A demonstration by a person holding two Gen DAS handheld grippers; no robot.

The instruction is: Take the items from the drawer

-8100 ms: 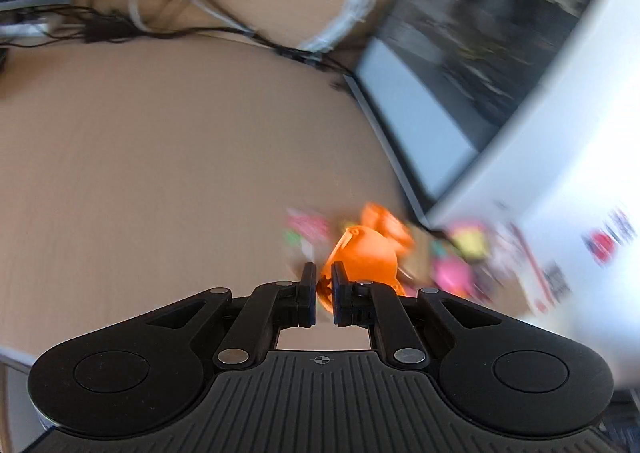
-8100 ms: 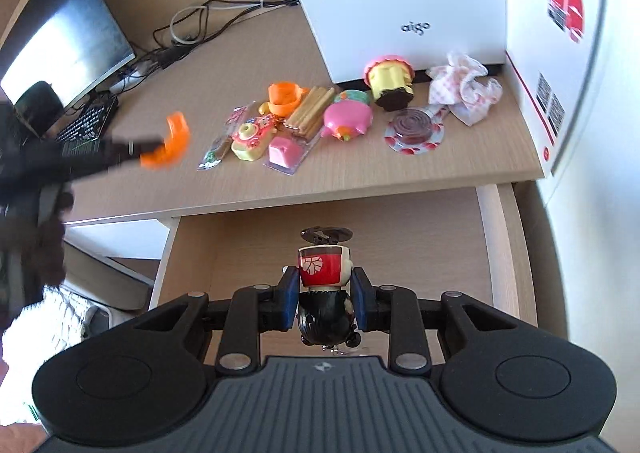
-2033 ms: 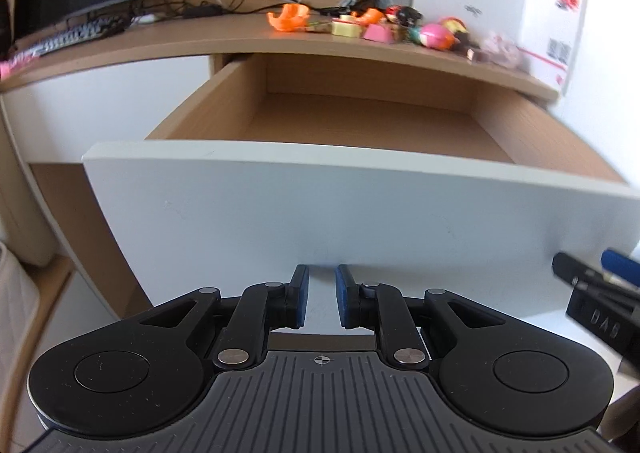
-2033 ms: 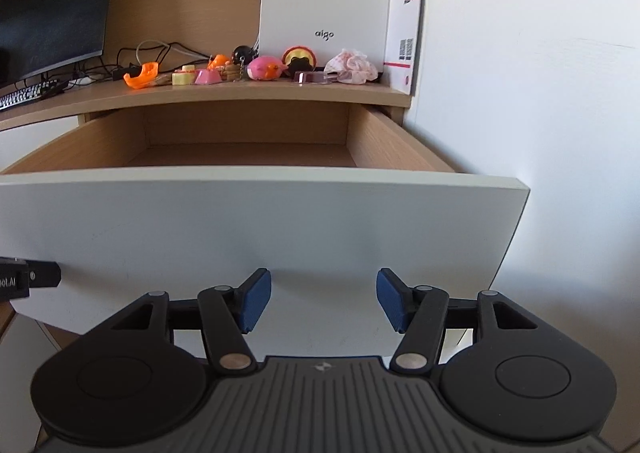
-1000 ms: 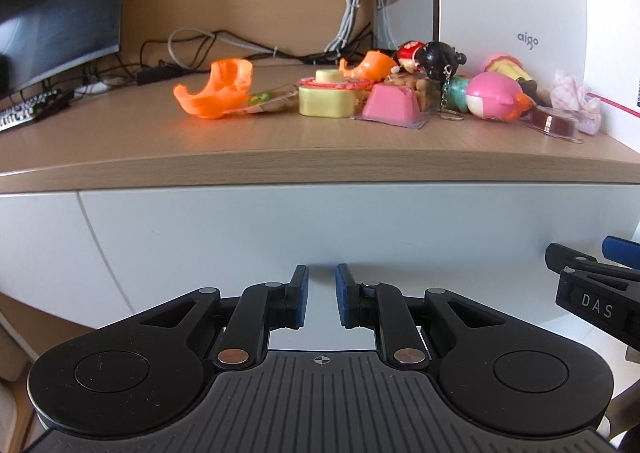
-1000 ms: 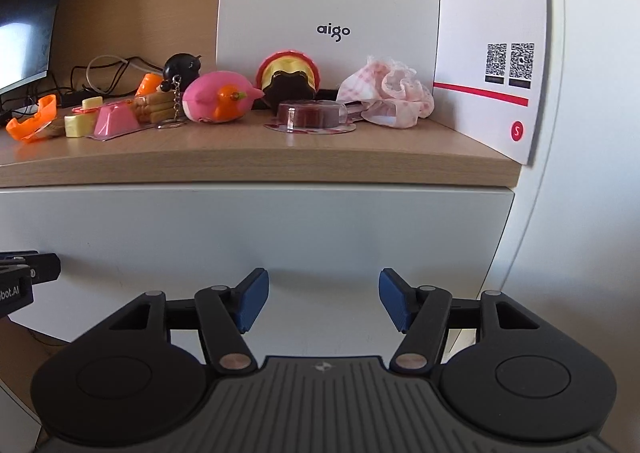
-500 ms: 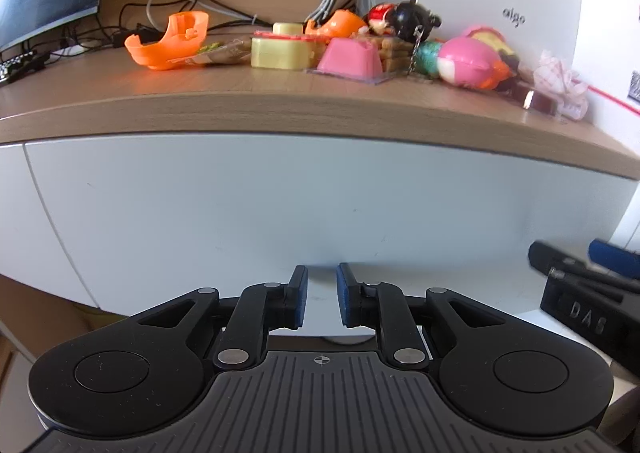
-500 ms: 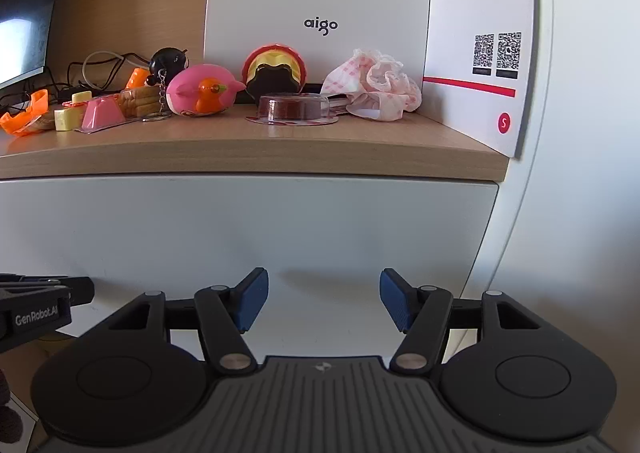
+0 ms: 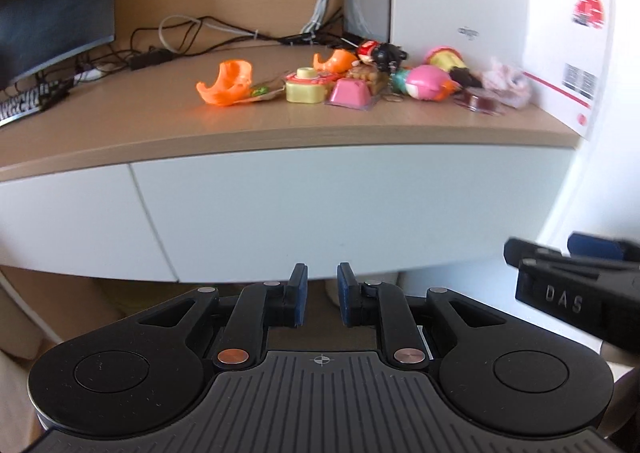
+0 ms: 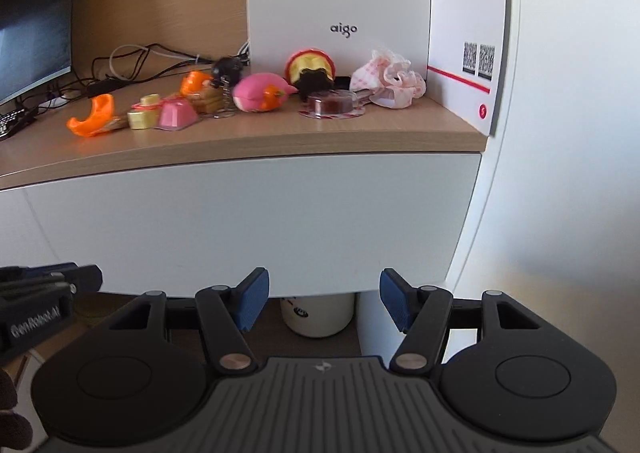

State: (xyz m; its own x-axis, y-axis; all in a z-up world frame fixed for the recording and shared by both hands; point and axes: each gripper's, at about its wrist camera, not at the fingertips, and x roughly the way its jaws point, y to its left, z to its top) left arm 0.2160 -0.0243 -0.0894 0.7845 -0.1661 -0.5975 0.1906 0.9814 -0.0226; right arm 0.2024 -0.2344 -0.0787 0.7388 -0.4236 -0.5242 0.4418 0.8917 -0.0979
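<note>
Facing shut drawer [image 9: 320,205], left gripper [image 9: 322,299] below

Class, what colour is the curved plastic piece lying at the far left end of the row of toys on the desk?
Bright orange; the curved plastic piece shows best in the left wrist view.
</note>
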